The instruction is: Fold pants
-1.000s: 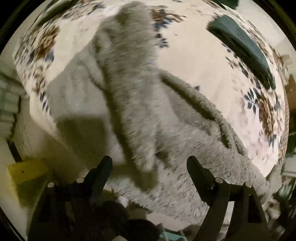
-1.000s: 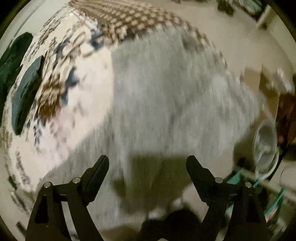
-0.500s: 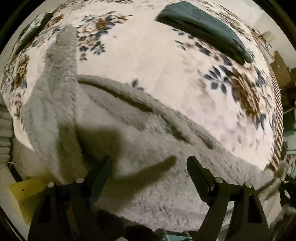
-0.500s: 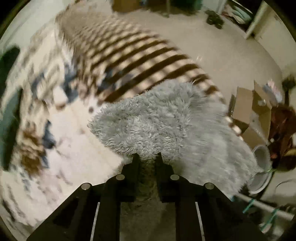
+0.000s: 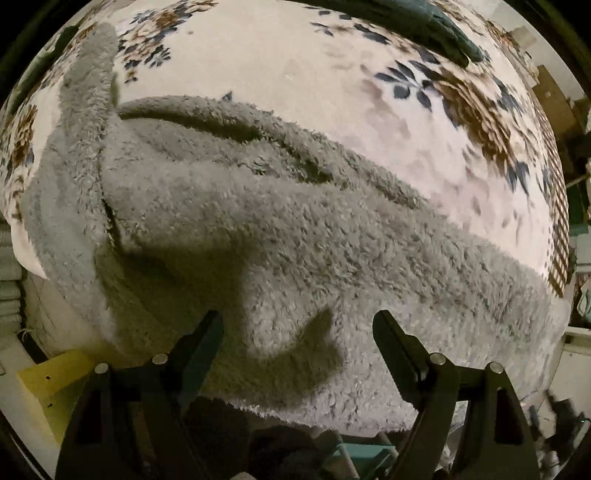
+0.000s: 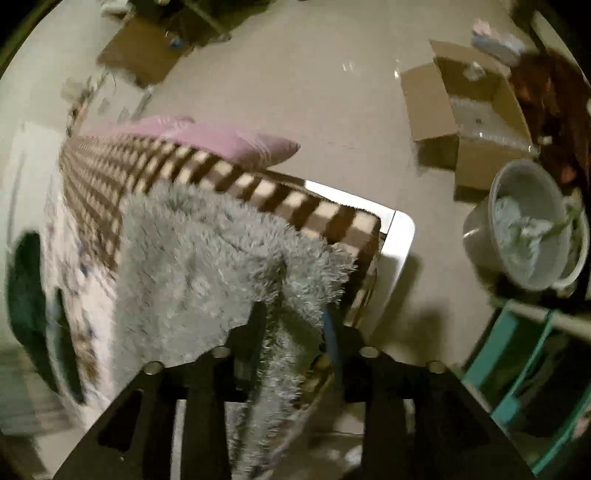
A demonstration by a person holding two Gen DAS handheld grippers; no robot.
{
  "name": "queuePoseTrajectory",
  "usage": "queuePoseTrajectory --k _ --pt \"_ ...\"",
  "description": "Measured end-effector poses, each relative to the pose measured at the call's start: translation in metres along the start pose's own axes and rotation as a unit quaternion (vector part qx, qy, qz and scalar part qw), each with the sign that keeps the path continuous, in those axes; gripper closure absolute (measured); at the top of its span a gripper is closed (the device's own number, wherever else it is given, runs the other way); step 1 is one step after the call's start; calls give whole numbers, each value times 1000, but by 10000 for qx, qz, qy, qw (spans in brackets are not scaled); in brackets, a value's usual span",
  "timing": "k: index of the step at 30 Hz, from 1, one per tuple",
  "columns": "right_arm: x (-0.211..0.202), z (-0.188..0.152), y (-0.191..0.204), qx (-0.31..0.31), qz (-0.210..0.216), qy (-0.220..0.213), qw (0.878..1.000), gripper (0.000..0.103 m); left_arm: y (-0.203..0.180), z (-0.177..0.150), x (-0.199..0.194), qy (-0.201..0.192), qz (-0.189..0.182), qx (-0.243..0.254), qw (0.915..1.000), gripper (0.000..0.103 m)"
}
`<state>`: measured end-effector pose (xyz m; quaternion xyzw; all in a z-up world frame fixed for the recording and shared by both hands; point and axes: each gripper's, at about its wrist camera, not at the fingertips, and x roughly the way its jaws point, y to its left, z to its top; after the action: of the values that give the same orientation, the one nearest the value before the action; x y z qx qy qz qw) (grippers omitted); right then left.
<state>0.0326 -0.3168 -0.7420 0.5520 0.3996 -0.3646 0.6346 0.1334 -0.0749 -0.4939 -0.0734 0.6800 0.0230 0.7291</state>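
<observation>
No readable text, label, brand, number or sign shows anywhere.

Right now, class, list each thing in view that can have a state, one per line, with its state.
Grey fleece pants: spread unfolded on the bed, one end gripped.
Left gripper: open, holding nothing.
Right gripper: shut on the pants.
Cardboard box: open.
Dark green garment: folded.

Pants (image 6: 207, 266) hide the right gripper's (image 6: 291, 325) fingertips.
</observation>
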Motion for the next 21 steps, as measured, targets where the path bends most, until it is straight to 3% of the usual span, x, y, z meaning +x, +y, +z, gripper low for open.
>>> queuePoseTrajectory --k 3,7,9,13,16,17,20,21 --pt "6 0 14 40 429 126 9990 54 -5 -2 4 45 50 22 10000 21" --pt "46 -4 44 -136 -125 335 9993 56 -13 -7 7 38 79 86 9999 21" --pt "53 -3 52 -219 -394 232 9987 97 -20 -9 8 26 78 122 9999 21" --pt "28 -4 67 -572 -736 -277 9953 98 -25 -13 9 45 66 118 9999 21" --pt "7 -2 52 -501 -1080 -441 9919 98 -19 -15 12 96 42 6 9999 21" --pt "9 0 44 -482 -1185 -369 9911 98 -16 -17 14 101 34 -35 9999 21" --pt "34 3 24 -216 -1194 414 9918 97 -7 -16 9 124 -19 -169 9998 21" --pt "38 1 27 -134 -1137 552 9919 90 0 -14 4 129 -53 -235 9996 21"
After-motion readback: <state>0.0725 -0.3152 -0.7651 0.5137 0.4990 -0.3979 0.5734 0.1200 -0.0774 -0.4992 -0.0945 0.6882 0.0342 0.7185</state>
